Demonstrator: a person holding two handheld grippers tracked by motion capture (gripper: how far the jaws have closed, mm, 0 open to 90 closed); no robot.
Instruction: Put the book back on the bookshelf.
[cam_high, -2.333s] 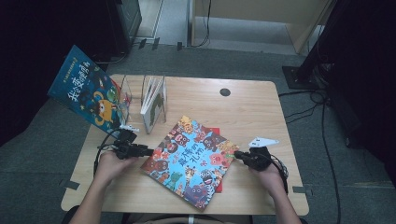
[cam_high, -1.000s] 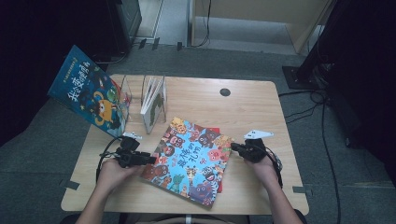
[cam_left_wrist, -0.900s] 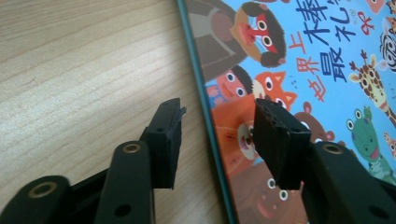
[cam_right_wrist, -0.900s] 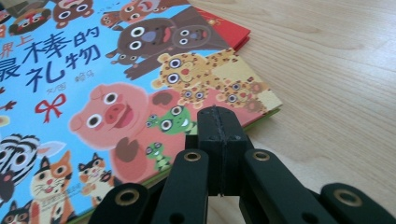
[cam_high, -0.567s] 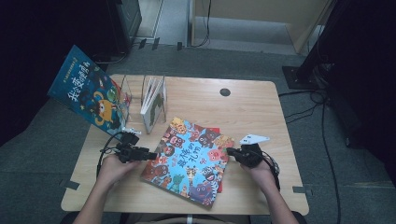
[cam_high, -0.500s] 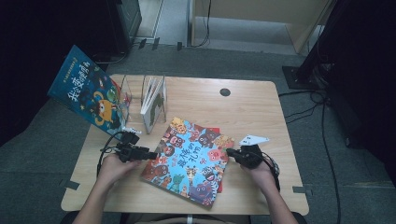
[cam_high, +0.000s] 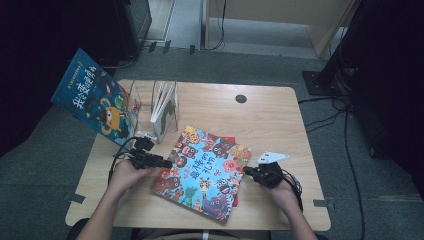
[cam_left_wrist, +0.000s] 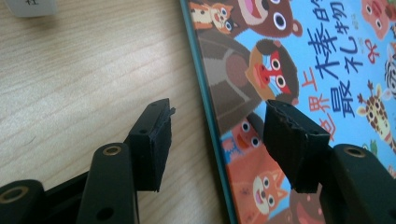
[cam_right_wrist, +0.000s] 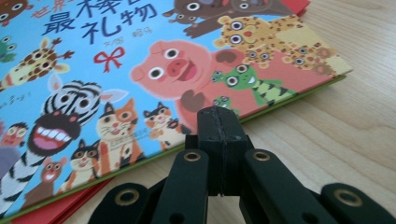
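Note:
A picture book (cam_high: 205, 170) with cartoon animals on a blue cover lies flat on the table, on top of a red book (cam_high: 229, 140). My left gripper (cam_high: 167, 162) is at the picture book's left edge. It is open and its jaws have just been opening. In the left gripper view (cam_left_wrist: 219, 121) one pad hangs over the wood and the other over the cover (cam_left_wrist: 289, 56), with the book's edge between them and neither pad pressing. My right gripper (cam_high: 247, 171) is shut with nothing in it, its tips (cam_right_wrist: 218, 116) at the book's right edge (cam_right_wrist: 261, 112).
A blue book (cam_high: 95, 97) leans up at the table's far left. A clear stand holds another upright book (cam_high: 165, 102). A dark round hole (cam_high: 241, 98) sits in the tabletop (cam_high: 280, 125) at the back. Cables run on the floor to the right.
My right gripper has come left, up to the book's right edge. The left gripper has stayed by the left edge. The book lies where it did.

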